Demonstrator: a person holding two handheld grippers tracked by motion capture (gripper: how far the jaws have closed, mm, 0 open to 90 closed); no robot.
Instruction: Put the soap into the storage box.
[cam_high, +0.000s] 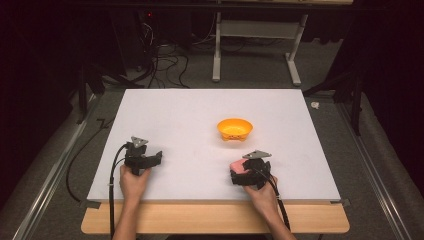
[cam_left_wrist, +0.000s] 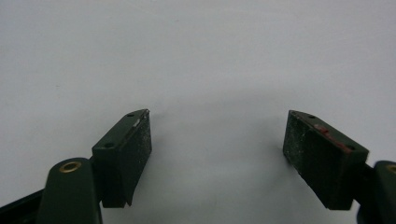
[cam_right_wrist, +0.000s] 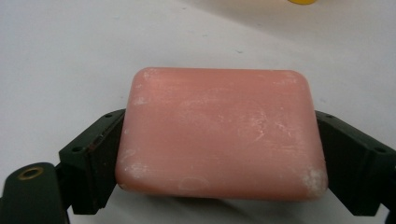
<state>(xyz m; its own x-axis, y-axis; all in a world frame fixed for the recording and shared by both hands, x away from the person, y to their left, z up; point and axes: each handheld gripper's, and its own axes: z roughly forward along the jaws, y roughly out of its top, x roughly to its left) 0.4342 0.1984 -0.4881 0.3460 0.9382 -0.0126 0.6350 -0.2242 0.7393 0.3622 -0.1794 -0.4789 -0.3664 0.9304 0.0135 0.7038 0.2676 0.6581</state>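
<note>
Right gripper (cam_right_wrist: 219, 154): jaws clamped on both sides of the pink soap bar (cam_right_wrist: 219, 135), near the table's (cam_high: 175, 110) front edge.
Left gripper (cam_left_wrist: 217, 149): jaws wide apart over bare white tabletop.
Hidden: soap's underside; in the high view, most of the bar under the gripper.
Nearby: orange bowl (cam_high: 234, 129) just beyond the soap, cut off at the right gripper view's top edge.

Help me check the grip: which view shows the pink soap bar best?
The right gripper view: the pink soap bar sits large between the right gripper's fingers, which press its two ends. The high view gives just a small pink patch at that gripper.
</note>
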